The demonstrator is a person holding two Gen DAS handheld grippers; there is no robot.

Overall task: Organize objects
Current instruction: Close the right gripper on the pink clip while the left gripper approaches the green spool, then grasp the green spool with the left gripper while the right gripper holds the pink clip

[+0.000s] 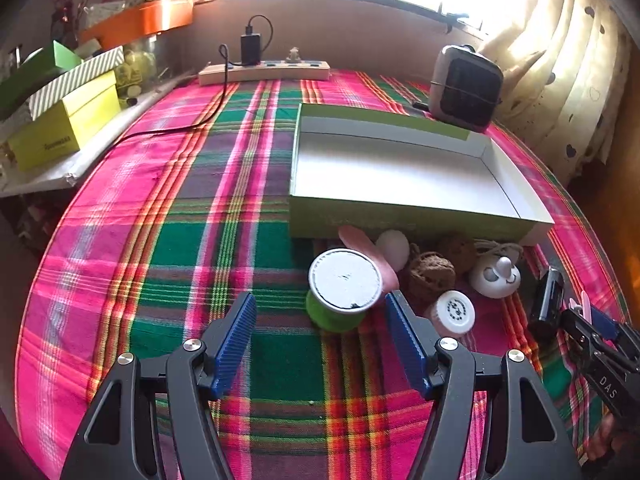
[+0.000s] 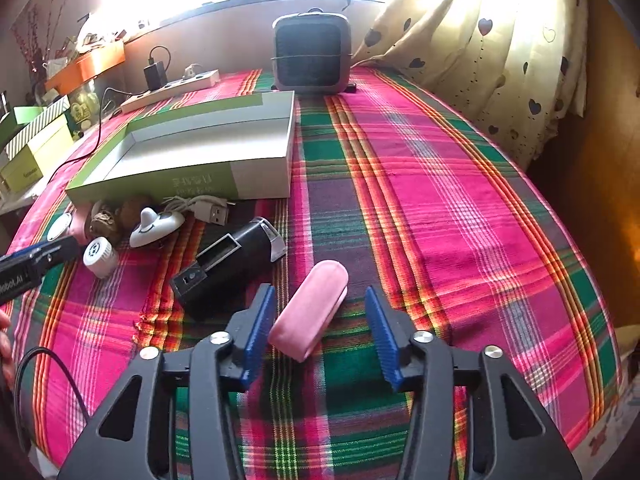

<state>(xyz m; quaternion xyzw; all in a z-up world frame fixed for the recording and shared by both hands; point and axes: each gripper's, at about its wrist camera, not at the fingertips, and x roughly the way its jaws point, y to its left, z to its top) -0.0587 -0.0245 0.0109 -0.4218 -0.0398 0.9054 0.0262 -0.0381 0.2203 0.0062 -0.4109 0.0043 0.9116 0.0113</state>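
pink case (image 2: 307, 311) | long axis along right tongs (image 2: 320, 320) (untouched)

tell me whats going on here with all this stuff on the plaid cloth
A person is tidying small items with a handheld gripper in each hand. The right gripper straddles a pink case, its pads not yet pressing it. The left gripper is open just short of a green spool. The open box behind the clutter holds nothing so far, so sorting has barely begun.
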